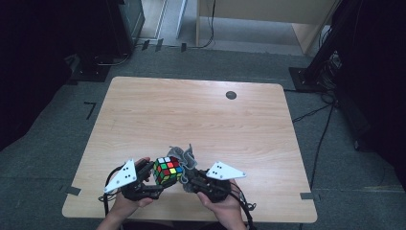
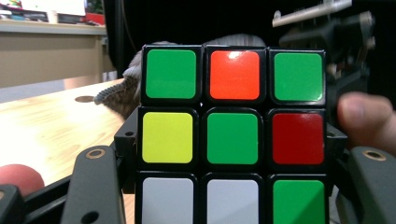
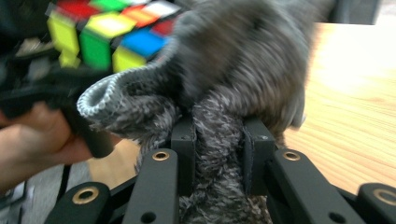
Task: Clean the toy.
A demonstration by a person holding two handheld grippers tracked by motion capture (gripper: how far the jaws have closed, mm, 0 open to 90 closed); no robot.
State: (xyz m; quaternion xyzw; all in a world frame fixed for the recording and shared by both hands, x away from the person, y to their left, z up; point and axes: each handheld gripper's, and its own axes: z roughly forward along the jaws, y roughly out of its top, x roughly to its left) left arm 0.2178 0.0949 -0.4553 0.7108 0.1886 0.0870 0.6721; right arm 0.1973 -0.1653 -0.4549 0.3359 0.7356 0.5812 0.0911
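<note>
Two grips: left gripper (image 2: 232,186) clamps the cube (image 2: 232,137), green-centred face close-up; right gripper (image 3: 218,154), at the cube's three o'clock from above, pinches the grey cloth (image 3: 219,93).

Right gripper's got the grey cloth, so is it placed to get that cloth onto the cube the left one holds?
Probably yes. The right gripper is shut on the grey cloth, whose free end already bunches beside the cube clamped in the left gripper. Nothing lies between them.

Cube (image 2: 232,137): black frame; stickers green, orange, yellow, red, white, blue. Cloth (image 3: 233,93) beside cube: mottled grey. Table (image 1: 191,115): light woodgrain.
</note>
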